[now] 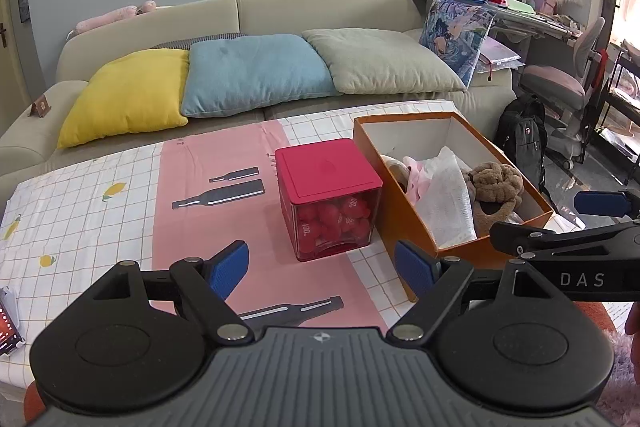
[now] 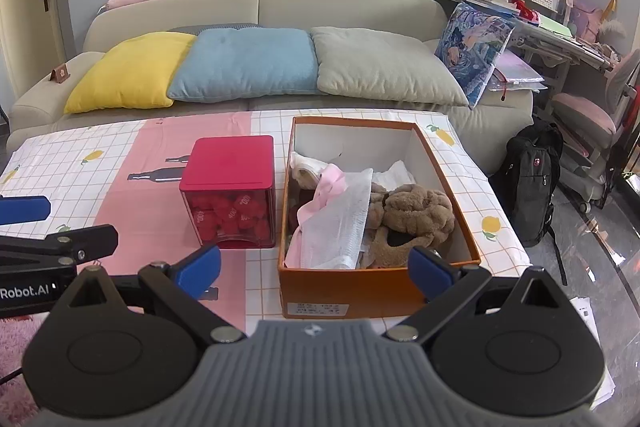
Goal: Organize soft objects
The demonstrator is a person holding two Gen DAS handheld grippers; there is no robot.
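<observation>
An orange cardboard box (image 2: 356,293) (image 1: 404,223) stands on the table and holds soft things: a brown plush toy (image 2: 416,215) (image 1: 494,187), a white cloth (image 2: 340,223) (image 1: 446,199) and a pink fabric piece (image 2: 330,183). A red-lidded clear cube (image 2: 230,195) (image 1: 330,195) full of red pompoms sits to the left of the box. My left gripper (image 1: 322,273) is open above the tablecloth in front of the cube, nothing between its fingers. My right gripper (image 2: 316,271) is open in front of the box's near wall, holding nothing.
The table carries a pink and white checked cloth (image 2: 152,195). Behind it is a beige sofa (image 2: 256,7) with yellow, blue and grey cushions. A black backpack (image 2: 532,179) and a desk chair (image 2: 592,115) stand on the right. A phone (image 1: 8,323) lies at the table's left edge.
</observation>
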